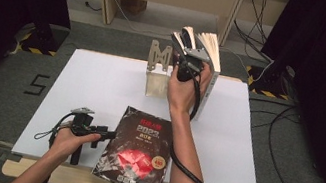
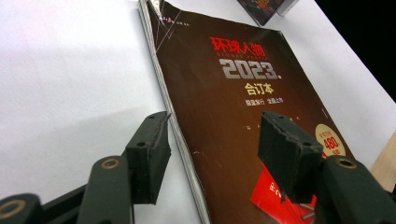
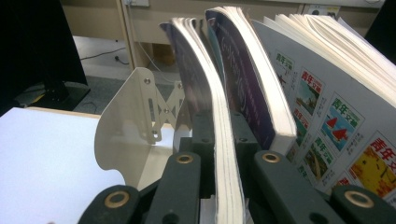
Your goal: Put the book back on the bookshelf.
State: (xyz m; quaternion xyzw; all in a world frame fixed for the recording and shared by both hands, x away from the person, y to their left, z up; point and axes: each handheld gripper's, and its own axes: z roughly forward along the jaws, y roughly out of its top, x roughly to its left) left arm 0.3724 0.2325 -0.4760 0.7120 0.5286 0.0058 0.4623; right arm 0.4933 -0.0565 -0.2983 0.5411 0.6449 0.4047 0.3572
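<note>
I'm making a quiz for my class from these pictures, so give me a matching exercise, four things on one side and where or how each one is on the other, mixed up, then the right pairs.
Things:
1. dark magazine
2. thin book
3. left gripper
4. metal bookend

States:
A. open, jaws either side of a magazine's spine edge
B. standing upright at the table's far side
C. lying flat at the table's near edge
D. clamped upright between the right gripper's jaws

Pairs: 1-C, 2-D, 3-A, 4-B

Dark brown magazine (image 1: 138, 152) with red and white lettering, white table (image 1: 100, 90), cream bookend (image 1: 157, 70), black grippers
</note>
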